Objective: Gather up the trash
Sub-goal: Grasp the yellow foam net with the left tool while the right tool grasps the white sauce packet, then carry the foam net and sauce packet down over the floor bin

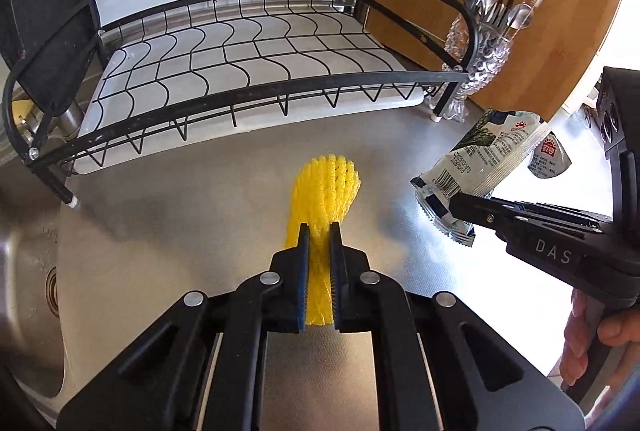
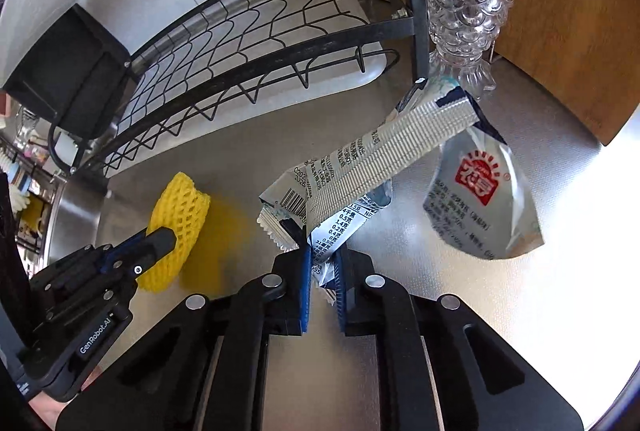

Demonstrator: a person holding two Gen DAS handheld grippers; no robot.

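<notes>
My left gripper (image 1: 319,231) is shut on a yellow foam fruit net (image 1: 326,187) and holds it over the steel counter; the net also shows in the right wrist view (image 2: 176,215), with the left gripper (image 2: 160,237) clamped on it. My right gripper (image 2: 323,255) is shut on a crumpled white and blue snack wrapper (image 2: 380,155) that hangs above the counter. The same wrapper shows in the left wrist view (image 1: 486,159), held by the right gripper (image 1: 454,201). A second silver packet with a red logo (image 2: 480,199) is behind the wrapper; whether it lies on the counter I cannot tell.
A black wire dish rack (image 1: 248,43) on a white tray stands at the back. A clear glass holder with spoons and forks (image 1: 490,31) stands right of it, before a wooden board (image 1: 532,7). A sink (image 1: 32,295) lies at the left.
</notes>
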